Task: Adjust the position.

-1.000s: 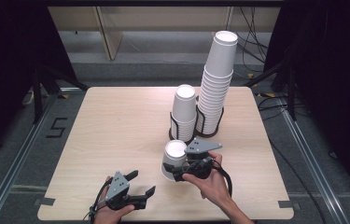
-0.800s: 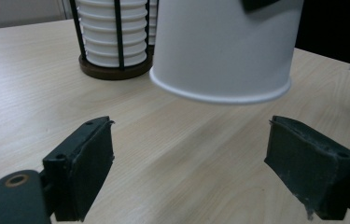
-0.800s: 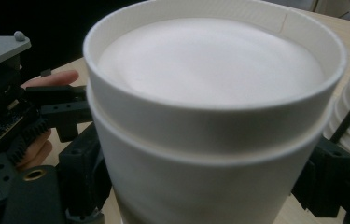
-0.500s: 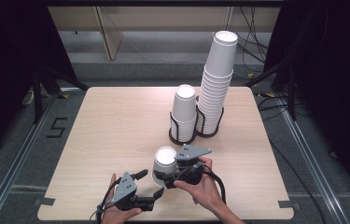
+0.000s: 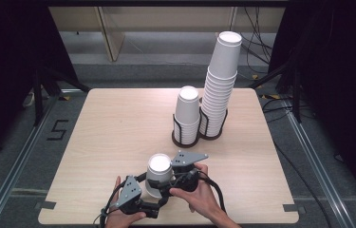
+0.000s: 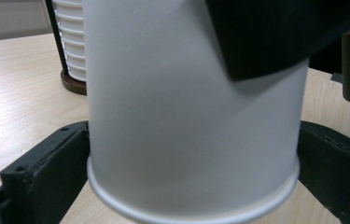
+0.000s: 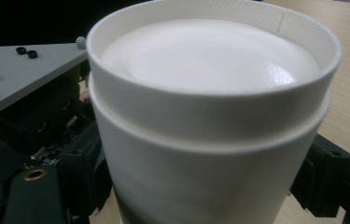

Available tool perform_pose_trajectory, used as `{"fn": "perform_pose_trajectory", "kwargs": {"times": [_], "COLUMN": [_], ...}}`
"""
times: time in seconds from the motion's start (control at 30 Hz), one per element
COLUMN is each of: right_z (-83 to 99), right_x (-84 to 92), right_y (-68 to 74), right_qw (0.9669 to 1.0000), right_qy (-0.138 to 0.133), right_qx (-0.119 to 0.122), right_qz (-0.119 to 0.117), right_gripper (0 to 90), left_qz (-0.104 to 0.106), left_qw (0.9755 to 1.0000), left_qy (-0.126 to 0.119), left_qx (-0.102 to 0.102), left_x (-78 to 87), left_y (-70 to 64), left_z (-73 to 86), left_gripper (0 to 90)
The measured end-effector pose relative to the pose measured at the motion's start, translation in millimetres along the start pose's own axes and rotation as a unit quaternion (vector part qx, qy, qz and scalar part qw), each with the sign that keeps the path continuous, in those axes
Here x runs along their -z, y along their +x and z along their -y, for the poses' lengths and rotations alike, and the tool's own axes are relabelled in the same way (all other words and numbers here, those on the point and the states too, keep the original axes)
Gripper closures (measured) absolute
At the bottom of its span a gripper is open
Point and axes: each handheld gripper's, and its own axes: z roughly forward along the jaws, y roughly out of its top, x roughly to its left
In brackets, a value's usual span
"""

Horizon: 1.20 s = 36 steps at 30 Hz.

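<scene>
Left gripper (image 5: 160,198) spread, jaws just opened to flank the rim end of the upturned, nested cups (image 5: 158,168), these pinched higher up by right gripper (image 5: 168,176) and tilted near the middle of the table's (image 5: 95,142) front edge. Looks like the separating step: next, closing left on the outer cup near its rim without crushing it, then pulling apart along the cups' axis with right holding firm. Hard to judge: any contact of left pads with paper, count of nested cups, exact cup under right's pinch; mouths hidden, both gripper views blurred and cut off.
</scene>
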Motion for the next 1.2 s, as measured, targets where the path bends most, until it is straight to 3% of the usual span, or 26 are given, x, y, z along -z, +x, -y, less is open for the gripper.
{"fn": "perform_pose_trajectory", "kwargs": {"times": [0.27, 0.4, 0.6, 0.7, 0.77, 0.97, 1.03, 1.2], "right_z": [0.2, 0.0, 0.3, 0.5, 0.6, -1.5, -2.3, -5.6], "right_x": [0.2, 0.3, 0.9, -0.6, 0.1, 5.5, 8.7, 21.0], "right_y": [3.7, 6.3, 5.7, 3.8, 3.8, 0.2, -1.5, -5.1], "right_qw": [0.9999, 0.9998, 1.0000, 0.9997, 0.9997, 0.9997, 0.9995, 0.9995], "right_qy": [-0.009, -0.010, -0.005, 0.000, -0.001, 0.001, 0.007, 0.014], "right_qx": [-0.006, -0.007, -0.003, -0.010, -0.014, -0.004, -0.003, 0.000], "right_qz": [-0.009, -0.015, -0.008, -0.023, -0.018, -0.025, -0.030, -0.028], "right_gripper": [20.6, 20.6, 20.1, 17.5, 16.8, 15.4, 15.5, 15.8], "left_qz": [0.009, 0.007, 0.006, 0.006, 0.006, 0.004, -0.002, 0.002], "left_qw": [0.9998, 0.9999, 0.9999, 1.0000, 1.0000, 0.9998, 0.9983, 0.9955], "left_qy": [-0.013, -0.006, -0.005, -0.003, -0.004, 0.006, 0.029, 0.054], "left_qx": [0.010, 0.012, 0.009, 0.003, 0.004, -0.019, -0.051, -0.078], "left_x": [-3.8, -3.3, -3.1, -2.5, -1.9, -1.2, -1.4, -1.8], "left_y": [-0.3, -0.8, -0.9, -1.2, -0.9, -0.4, -2.7, -4.0], "left_z": [0.4, -0.5, 0.0, 0.5, -0.6, -2.2, -4.5, -4.5], "left_gripper": [0.0, 0.1, 1.2, 4.9, 6.6, 9.0, 9.5, 10.6]}}
